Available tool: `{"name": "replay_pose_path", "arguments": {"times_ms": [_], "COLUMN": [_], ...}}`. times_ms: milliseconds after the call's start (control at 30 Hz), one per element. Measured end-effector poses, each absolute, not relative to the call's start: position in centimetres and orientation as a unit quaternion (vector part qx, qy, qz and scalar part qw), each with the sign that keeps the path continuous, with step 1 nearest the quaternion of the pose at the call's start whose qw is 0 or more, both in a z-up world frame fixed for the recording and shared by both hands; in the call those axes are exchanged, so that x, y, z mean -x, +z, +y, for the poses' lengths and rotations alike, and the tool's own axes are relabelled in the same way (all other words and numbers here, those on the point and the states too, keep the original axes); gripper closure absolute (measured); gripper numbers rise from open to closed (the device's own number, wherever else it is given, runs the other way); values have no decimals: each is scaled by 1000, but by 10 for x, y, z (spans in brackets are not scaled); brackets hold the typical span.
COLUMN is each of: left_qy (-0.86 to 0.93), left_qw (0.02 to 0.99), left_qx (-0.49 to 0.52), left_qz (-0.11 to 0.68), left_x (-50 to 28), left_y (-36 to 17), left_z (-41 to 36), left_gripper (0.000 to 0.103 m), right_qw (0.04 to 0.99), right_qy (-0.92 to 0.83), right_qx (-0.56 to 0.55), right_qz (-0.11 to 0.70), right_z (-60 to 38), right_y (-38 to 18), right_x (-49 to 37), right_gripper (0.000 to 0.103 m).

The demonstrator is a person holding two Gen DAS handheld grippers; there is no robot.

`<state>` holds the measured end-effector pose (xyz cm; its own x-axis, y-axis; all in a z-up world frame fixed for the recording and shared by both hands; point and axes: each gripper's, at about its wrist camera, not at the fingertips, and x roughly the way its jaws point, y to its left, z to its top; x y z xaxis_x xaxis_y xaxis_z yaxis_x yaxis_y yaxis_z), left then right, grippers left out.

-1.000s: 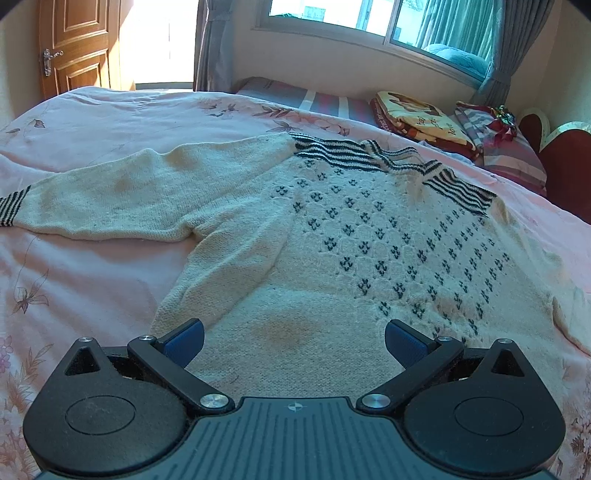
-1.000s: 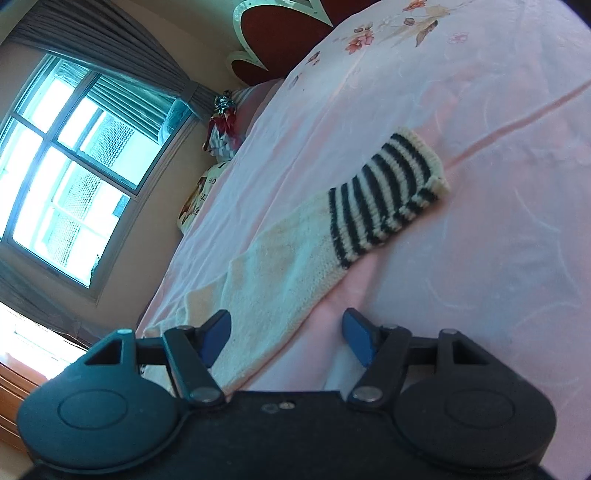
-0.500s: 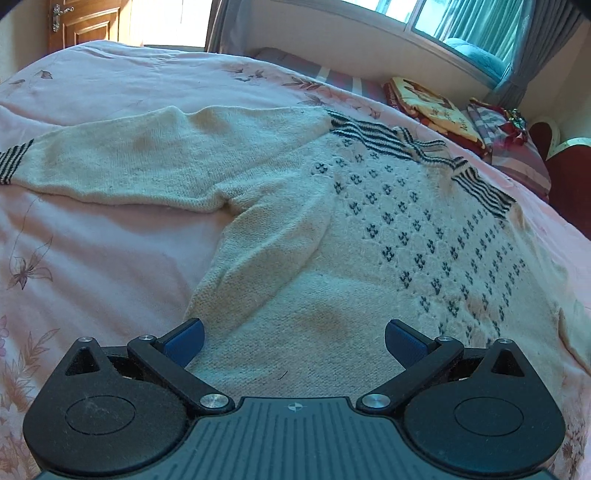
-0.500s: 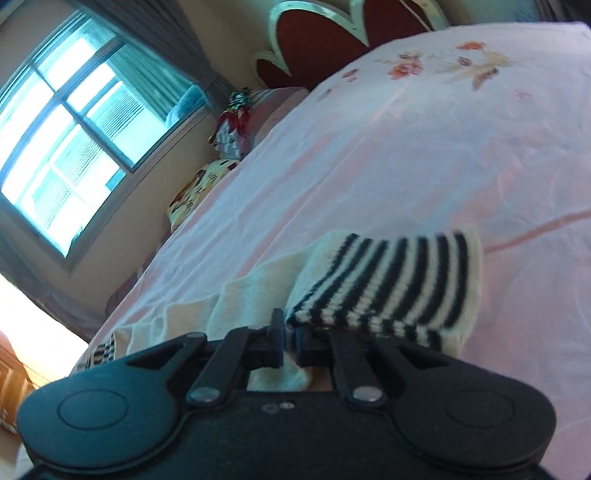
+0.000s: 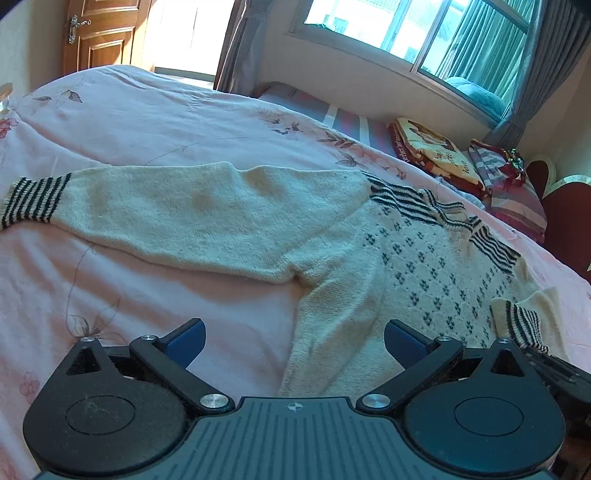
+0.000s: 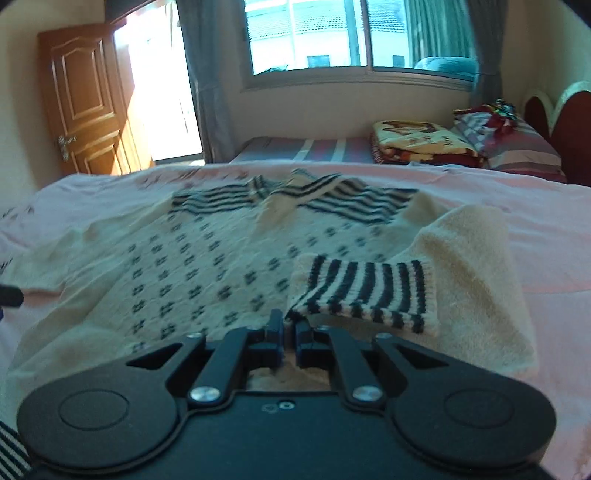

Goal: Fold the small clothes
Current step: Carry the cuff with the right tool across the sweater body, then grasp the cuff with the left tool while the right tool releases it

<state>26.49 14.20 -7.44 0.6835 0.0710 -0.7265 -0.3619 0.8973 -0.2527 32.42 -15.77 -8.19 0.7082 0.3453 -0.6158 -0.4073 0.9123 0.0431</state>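
A cream knit sweater [image 5: 369,280] with dark motifs and striped collar lies flat on the pink bed [image 5: 147,288]. Its left sleeve [image 5: 192,206] stretches out to the left, ending in a striped cuff [image 5: 33,197]. My left gripper [image 5: 293,338] is open and empty, hovering over the sweater's left side edge. My right gripper [image 6: 290,326] is shut on the striped cuff [image 6: 369,291] of the right sleeve [image 6: 476,280], which is folded over onto the sweater body [image 6: 207,273]. That cuff also shows in the left wrist view [image 5: 524,325].
Folded blankets [image 5: 436,151] and striped pillows [image 5: 513,195] lie along the far side below the window [image 6: 354,33]. A red headboard [image 5: 569,225] stands at the right. A wooden door [image 6: 85,99] is at the far left.
My right gripper closed on the right sleeve's striped cuff and carried it over onto the sweater body. My left gripper shifted left toward the sweater's side edge, staying open.
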Motion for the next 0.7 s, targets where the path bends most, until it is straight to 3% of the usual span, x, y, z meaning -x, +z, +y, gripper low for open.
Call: {"name": "replay_pose_path", "arguments": {"times_ms": [33,100,133,167,200,233,333,433,700], "left_qy": [116,107,98,90,74,63,17,-49,-100], "left_qw": [898,901,904,903,902,901,902,894,877], "left_qx": [191,186,187,189,195,199,198,203,198], "left_qz": [379,376,373,375,379,381,383,396,427], "left_x": [-265,-265,-266,-269,-273,-278,-294,-312,-359], "left_y": [-75,-74,-74,-75,-76,-78,-79,-82,-98], "left_z": [145,148,148,146,144,141,117,85,29], "left_gripper": [0,1,14,38,43,44,44,43,44], "right_qw": [926,929,928,926,923,918,909,921,935], "right_qy": [203,202,208,219,236,253,265,256,190], "right_qx": [73,123,138,149,162,188,243,156,-80], "right_qz": [309,285,276,269,258,242,210,248,289], "right_z": [-145,-127,-123,-120,-118,-114,-113,-145,-236], "right_y": [-85,-88,-88,-87,-86,-86,-84,-74,-63], "right_x": [-316,-300,-295,-288,-280,-270,-243,-238,-245], "right_gripper": [59,53,52,52,49,43,38,42,43]}}
